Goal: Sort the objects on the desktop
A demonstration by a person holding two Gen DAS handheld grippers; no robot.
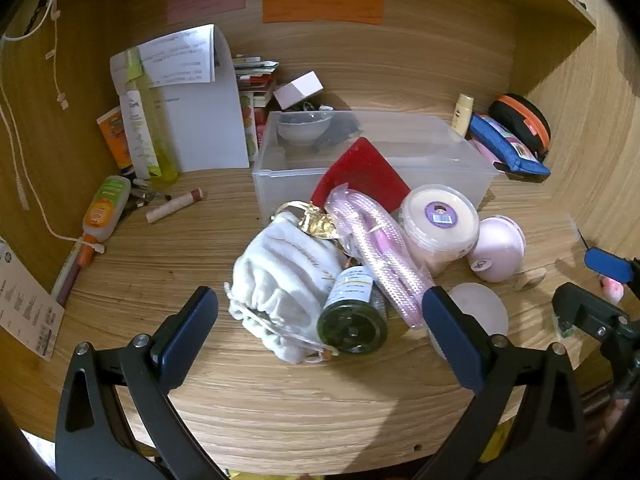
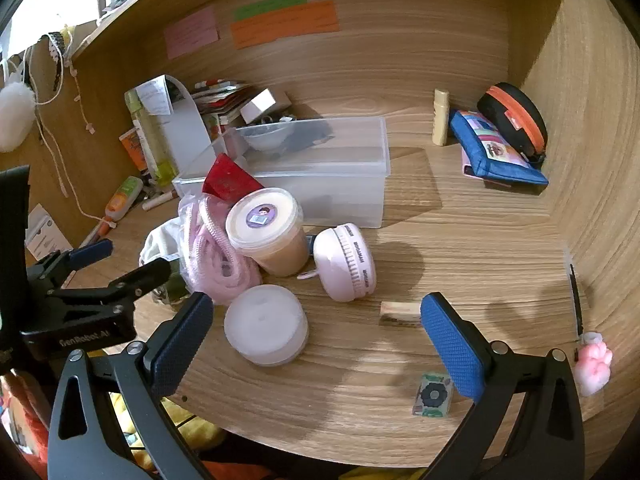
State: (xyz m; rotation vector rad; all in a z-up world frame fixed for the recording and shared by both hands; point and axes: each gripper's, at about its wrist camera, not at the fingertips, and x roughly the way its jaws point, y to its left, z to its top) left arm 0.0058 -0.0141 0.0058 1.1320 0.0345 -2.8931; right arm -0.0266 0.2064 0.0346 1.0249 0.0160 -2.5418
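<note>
Clutter sits in a heap at the middle of the wooden desk (image 1: 280, 400), pressed against the front wall of a clear plastic bin (image 1: 440, 152). In the heap: a white drawstring pouch (image 1: 280, 276), a dark green jar (image 1: 353, 320) lying on its side against it, a bagged pink cord (image 1: 384, 248), a lidded tub (image 1: 440, 224) and a pink round case (image 1: 500, 252). A red sheet (image 1: 360, 176) leans over the bin's front rim.

The left gripper (image 1: 320, 312) hangs above the pouch and jar with its jaws spread wide, holding nothing. The right gripper (image 2: 316, 312) is likewise spread and empty, above bare wood, with a frosted round lid (image 2: 266, 324) just inside its left finger and a small wooden block (image 2: 400, 314) near its right one.

Bare desk lies along the near edge in both views and across the right half, between the bin and the blue pouch (image 2: 492, 152) at the back corner. A small patterned square (image 2: 434, 396) lies close to the near edge. Bottles and papers crowd the left wall.
</note>
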